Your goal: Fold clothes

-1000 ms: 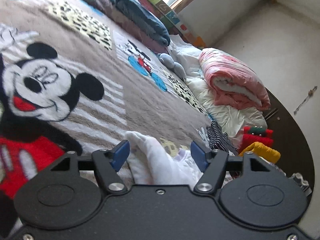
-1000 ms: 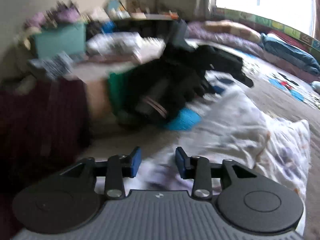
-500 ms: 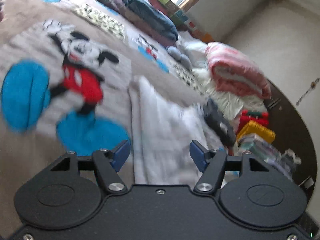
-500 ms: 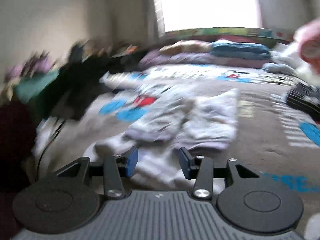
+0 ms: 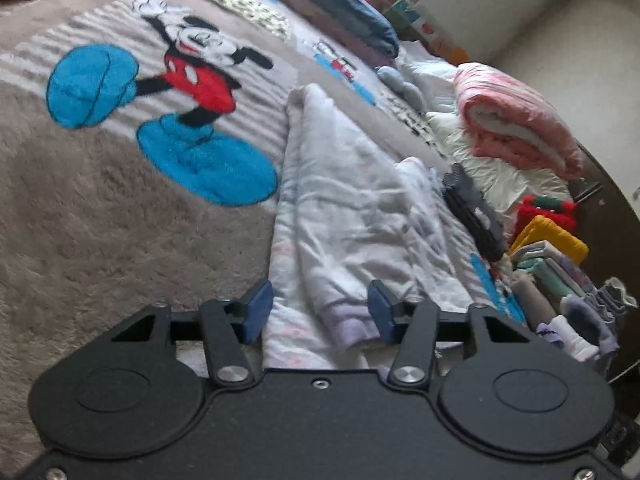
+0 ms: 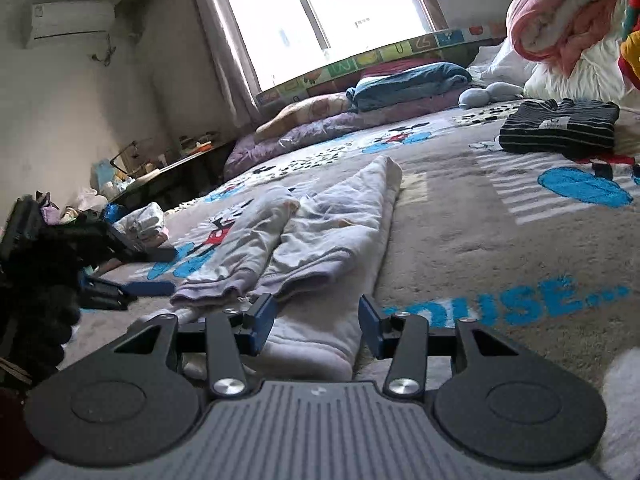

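Both grippers (left (image 5: 318, 312), right (image 6: 316, 326)) fingers spread, holding nothing, over pale garment (image 5: 344, 200); striped folded top (image 6: 558, 128) clear only in right view.

Window (image 6: 320, 20) glare blown out; fisheye-warped, slightly soft.

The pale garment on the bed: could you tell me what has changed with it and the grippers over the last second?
Both grippers pulled back from the pale garment, which was bunched right at the left gripper a second ago and now lies stretched out lengthwise on the Mickey Mouse blanket. The right gripper swung from the dark clutter toward the window. Both stayed open, holding nothing.
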{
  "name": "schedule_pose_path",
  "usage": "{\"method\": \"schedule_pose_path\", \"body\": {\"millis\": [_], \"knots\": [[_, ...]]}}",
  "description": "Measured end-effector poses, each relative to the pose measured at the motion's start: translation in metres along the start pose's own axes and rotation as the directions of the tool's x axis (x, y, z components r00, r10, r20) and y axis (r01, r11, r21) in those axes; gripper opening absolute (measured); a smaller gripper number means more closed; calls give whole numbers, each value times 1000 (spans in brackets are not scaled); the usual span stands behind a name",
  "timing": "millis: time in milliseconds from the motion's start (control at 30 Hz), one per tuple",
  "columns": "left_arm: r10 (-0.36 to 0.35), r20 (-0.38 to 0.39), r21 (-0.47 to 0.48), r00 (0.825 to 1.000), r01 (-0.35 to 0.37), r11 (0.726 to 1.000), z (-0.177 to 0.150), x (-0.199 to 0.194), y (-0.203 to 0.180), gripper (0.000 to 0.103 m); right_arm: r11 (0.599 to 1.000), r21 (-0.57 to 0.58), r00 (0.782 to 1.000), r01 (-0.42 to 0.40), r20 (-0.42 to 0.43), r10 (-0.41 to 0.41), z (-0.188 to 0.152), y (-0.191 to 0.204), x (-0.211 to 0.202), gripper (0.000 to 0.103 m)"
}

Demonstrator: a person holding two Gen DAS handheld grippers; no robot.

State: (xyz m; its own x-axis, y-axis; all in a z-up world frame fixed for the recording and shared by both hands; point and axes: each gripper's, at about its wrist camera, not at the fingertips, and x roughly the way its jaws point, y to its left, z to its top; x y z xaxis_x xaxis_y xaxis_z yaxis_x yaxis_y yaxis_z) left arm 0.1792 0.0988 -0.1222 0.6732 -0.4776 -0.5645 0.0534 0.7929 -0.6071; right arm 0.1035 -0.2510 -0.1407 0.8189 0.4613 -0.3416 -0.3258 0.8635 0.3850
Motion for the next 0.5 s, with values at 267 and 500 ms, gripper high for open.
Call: {"method": "schedule_pose_path", "body": {"millis": [267,500], "knots": [[54,31,167,998,-59,984,-2,-1,-17,28,982,-188,1000,-4,10,6,2,36,-15,51],[-12,25,108,1000,9,994,4,-7,-9,28,730,-675,994,-108,-61,91,-17,146,10,47]]}}
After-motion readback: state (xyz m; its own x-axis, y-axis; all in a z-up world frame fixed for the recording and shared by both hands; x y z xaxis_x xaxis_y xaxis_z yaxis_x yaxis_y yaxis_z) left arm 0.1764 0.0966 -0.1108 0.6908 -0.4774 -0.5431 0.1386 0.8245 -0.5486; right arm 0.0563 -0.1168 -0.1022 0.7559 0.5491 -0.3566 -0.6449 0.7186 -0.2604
